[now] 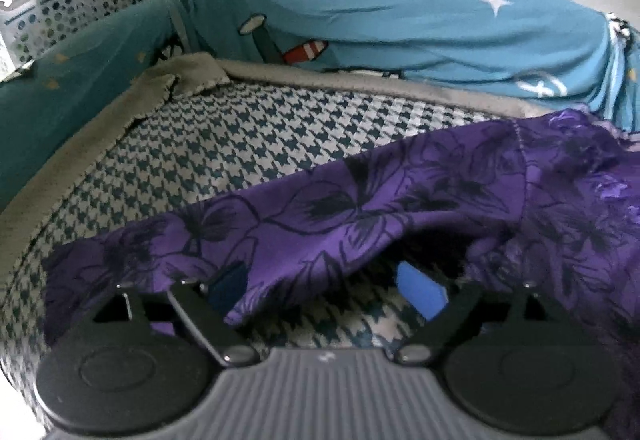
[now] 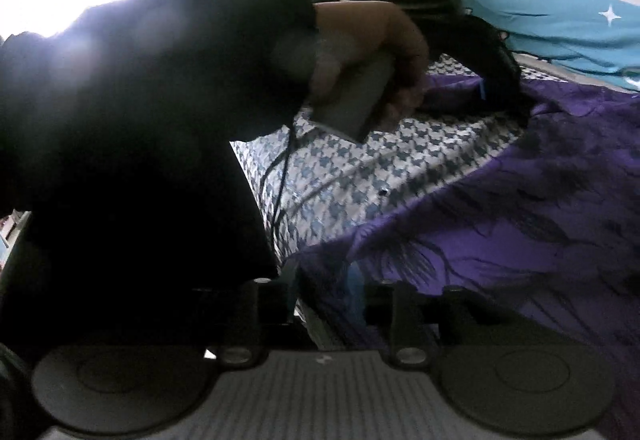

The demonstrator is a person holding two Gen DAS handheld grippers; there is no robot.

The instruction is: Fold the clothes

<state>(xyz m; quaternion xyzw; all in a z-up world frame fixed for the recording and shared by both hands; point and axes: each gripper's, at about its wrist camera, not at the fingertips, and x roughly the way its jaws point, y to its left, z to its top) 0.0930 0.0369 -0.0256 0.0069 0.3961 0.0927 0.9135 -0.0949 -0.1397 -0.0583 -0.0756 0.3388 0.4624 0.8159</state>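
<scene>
We see purple floral garment (image 1: 400,199) spread over houndstooth blanket (image 1: 248,135) on bed, covering its near-right part, far-left part bare. Left gripper (image 1: 324,292) jaws wide apart; garment edge draped over left finger, blue pad (image 1: 420,288) clear, no pinch. Right gripper (image 2: 326,300) at garment's near edge, jaws parted a bit, cloth btwn them; grip can't tell, too dark. Hand (image 2: 372,55) in black sleeve (image 2: 160,99) holds left gripper handle. White basket (image 1: 76,7) at far-left corner. Blue sheet (image 1: 400,19) along far edge.
</scene>
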